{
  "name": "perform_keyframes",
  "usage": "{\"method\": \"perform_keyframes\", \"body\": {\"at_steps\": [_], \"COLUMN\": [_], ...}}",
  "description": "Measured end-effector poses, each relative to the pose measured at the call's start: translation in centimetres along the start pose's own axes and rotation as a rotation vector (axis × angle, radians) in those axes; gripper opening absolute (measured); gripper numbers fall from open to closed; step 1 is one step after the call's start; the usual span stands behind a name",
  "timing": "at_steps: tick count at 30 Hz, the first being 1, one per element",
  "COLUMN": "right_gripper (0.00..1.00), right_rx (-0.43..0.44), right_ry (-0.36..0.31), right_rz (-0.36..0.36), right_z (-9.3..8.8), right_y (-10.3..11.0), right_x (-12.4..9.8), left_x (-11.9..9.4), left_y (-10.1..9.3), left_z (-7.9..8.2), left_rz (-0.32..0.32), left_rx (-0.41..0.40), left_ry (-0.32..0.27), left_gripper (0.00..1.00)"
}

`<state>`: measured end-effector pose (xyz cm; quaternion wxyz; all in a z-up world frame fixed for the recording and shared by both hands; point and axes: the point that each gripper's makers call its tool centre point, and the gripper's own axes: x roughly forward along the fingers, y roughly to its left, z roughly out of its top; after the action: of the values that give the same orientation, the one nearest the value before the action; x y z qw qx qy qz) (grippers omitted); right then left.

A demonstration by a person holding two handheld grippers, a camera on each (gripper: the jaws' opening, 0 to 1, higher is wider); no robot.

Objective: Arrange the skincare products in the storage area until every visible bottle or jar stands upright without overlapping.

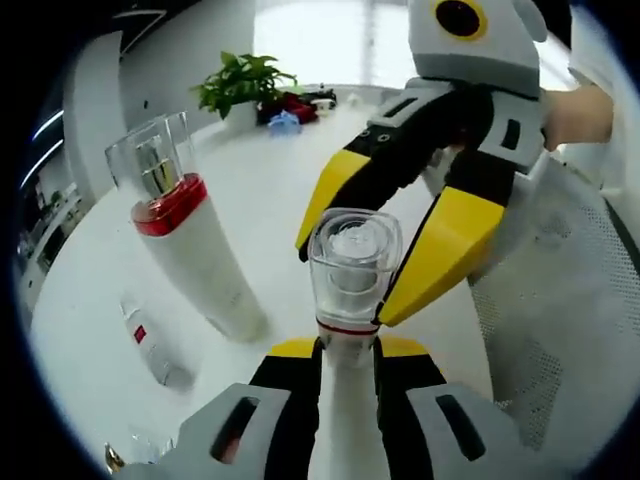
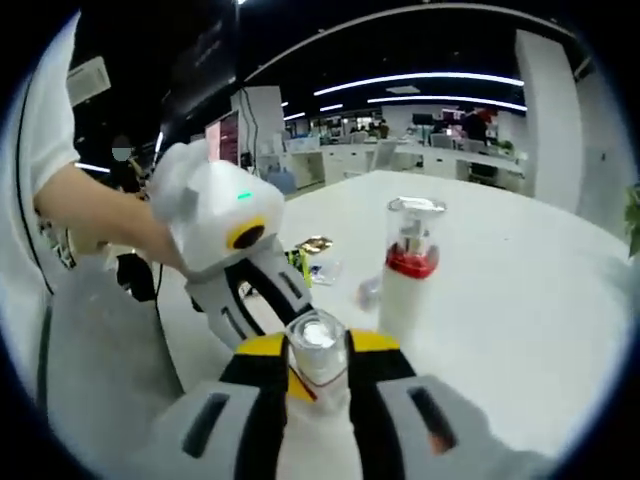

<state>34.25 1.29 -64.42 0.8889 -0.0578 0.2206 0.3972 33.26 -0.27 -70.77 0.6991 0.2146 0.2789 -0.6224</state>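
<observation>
Both grippers (image 1: 348, 350) (image 2: 318, 375) clamped on white bottle (image 1: 348, 400), second bottle (image 1: 195, 250) upright beside

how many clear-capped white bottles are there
2: one bottle clamped between both grippers' jaws, the other bottle standing beside it on the white table. More may sit out of frame.

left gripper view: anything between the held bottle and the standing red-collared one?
Nothing. In the left gripper view, bare white table separates the held bottle from the standing bottle. The small tube lies lower left, outside that gap.
</observation>
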Motion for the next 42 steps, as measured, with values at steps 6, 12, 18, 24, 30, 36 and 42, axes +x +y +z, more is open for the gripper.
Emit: {"method": "perform_keyframes", "body": {"at_steps": [6, 12, 18, 24, 30, 36, 42], "right_gripper": [0.22, 0.22, 0.22, 0.22, 0.22, 0.23, 0.22], "right_rx": [-0.002, -0.011, -0.004, 0.015, 0.007, 0.007, 0.014], "right_ry": [-0.008, -0.010, -0.015, -0.024, -0.022, -0.018, -0.016], "right_rz": [-0.009, -0.019, -0.037, -0.051, -0.053, -0.055, -0.062], "right_z": [0.5, 0.9, 1.1, 1.0, 1.2, 1.1, 1.0], "right_y": [-0.9, -1.9, -2.8, -3.5, -3.7, -3.8, -3.8], "right_x": [0.7, 1.2, 1.4, 1.4, 1.6, 1.8, 1.8], "left_x": [0.2, 0.5, 0.8, 1.1, 1.2, 1.2, 1.3], "left_y": [1.1, 2.3, 3.2, 3.5, 3.8, 4.2, 4.4], "left_z": [0.3, 0.7, 1.0, 1.0, 0.7, 0.3, 0.2], "left_rz": [0.010, 0.013, 0.012, 0.001, 0.007, 0.011, 0.008], "left_rx": [-0.002, 0.008, 0.014, 0.011, 0.017, 0.016, 0.017], "left_ry": [-0.006, 0.003, 0.016, 0.024, 0.042, 0.056, 0.054], "left_gripper": [0.17, 0.17, 0.17, 0.17, 0.17, 0.16, 0.16]}}
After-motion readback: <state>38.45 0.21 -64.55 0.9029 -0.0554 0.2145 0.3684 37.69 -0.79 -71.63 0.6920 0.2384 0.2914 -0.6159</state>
